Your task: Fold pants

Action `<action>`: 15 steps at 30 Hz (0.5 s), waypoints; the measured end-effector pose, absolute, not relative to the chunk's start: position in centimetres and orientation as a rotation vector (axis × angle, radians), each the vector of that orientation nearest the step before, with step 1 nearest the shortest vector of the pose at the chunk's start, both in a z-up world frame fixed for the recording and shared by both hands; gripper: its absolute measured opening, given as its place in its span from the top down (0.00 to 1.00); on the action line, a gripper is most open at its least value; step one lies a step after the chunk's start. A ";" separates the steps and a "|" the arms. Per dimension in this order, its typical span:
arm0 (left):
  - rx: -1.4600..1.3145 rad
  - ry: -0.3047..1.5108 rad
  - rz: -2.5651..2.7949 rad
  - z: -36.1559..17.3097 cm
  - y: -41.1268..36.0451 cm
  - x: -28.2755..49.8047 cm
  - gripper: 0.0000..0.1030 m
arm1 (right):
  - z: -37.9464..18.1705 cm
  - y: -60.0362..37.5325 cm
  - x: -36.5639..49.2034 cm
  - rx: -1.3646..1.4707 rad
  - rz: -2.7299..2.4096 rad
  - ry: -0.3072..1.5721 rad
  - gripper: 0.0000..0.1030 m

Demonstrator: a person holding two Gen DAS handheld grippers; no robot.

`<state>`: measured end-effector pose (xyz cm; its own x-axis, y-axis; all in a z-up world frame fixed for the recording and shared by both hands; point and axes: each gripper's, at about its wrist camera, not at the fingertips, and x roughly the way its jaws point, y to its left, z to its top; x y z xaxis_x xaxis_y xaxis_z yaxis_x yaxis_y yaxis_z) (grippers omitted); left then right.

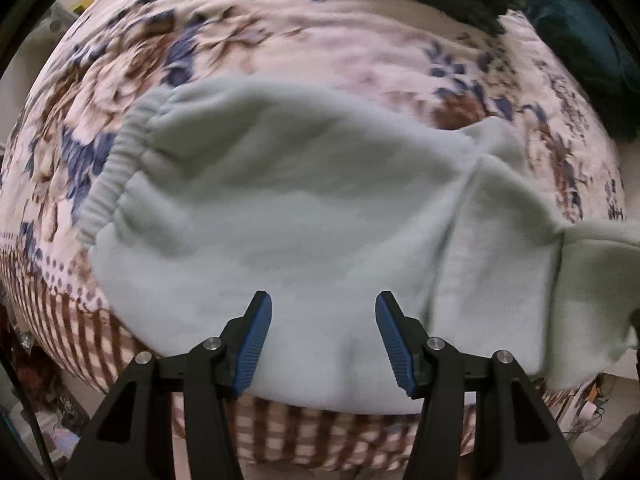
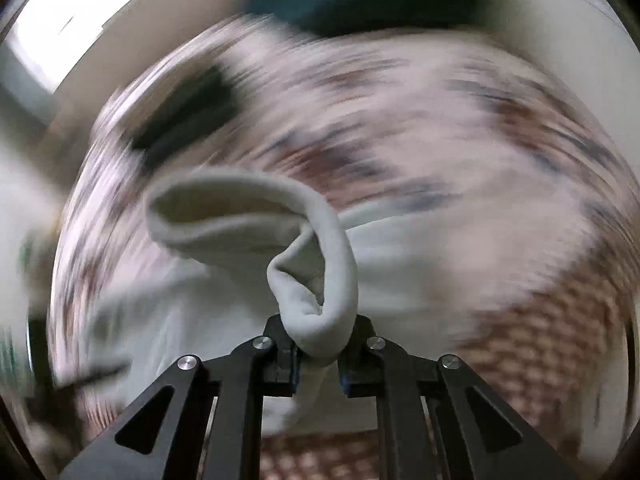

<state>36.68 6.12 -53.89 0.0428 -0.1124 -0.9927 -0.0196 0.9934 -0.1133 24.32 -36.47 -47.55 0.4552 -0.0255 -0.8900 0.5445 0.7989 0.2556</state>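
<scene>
Pale grey-green fleece pants (image 1: 304,208) lie on a floral bedspread (image 1: 248,32), elastic waistband (image 1: 116,168) at the left. My left gripper (image 1: 323,320) is open just above the pants' near edge, blue pads apart, holding nothing. My right gripper (image 2: 318,354) is shut on a bunched end of the pants (image 2: 320,304), lifted above the bed. The cloth loops up in front of that camera, and the same lifted end shows at the right edge of the left wrist view (image 1: 592,264). The right wrist view is heavily motion-blurred.
The bedspread has a checked brown border (image 1: 296,436) along the near edge of the bed. Dark green and black bedding (image 1: 568,20) lies at the far right of the bed. Clutter sits on the floor at the lower left (image 1: 44,412).
</scene>
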 end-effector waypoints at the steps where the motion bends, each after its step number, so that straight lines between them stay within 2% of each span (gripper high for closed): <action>1: -0.101 1.518 -0.072 -53.7 5.3 36.7 0.50 | -47.5 -40.4 22.8 0.622 -0.461 1.014 0.86; 6: -0.096 1.499 -0.089 -53.3 0.4 36.7 0.50 | -51.3 -55.2 15.1 0.809 -0.820 0.873 0.86; 11: -0.089 1.518 -0.105 -54.4 -4.3 36.4 0.50 | -60.8 -64.1 9.1 1.064 -0.954 0.933 0.84; 12: -0.088 1.519 -0.108 -54.4 -4.6 36.3 0.50 | -62.0 -65.1 8.5 1.123 -0.954 0.942 0.81; 14: -0.086 1.521 -0.120 -54.3 -5.5 36.1 0.50 | -64.2 -66.3 6.9 1.278 -0.937 0.991 0.66; 15: -0.085 1.521 -0.129 -54.2 -5.9 36.0 0.50 | -64.1 -66.4 6.6 1.310 -0.940 1.004 0.51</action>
<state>36.00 -5.86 -54.19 0.0453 -0.1374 -0.9895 0.0312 0.9902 -0.1361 6.58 -66.35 -64.10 0.3064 0.0140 -0.9518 0.9506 0.0468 0.3068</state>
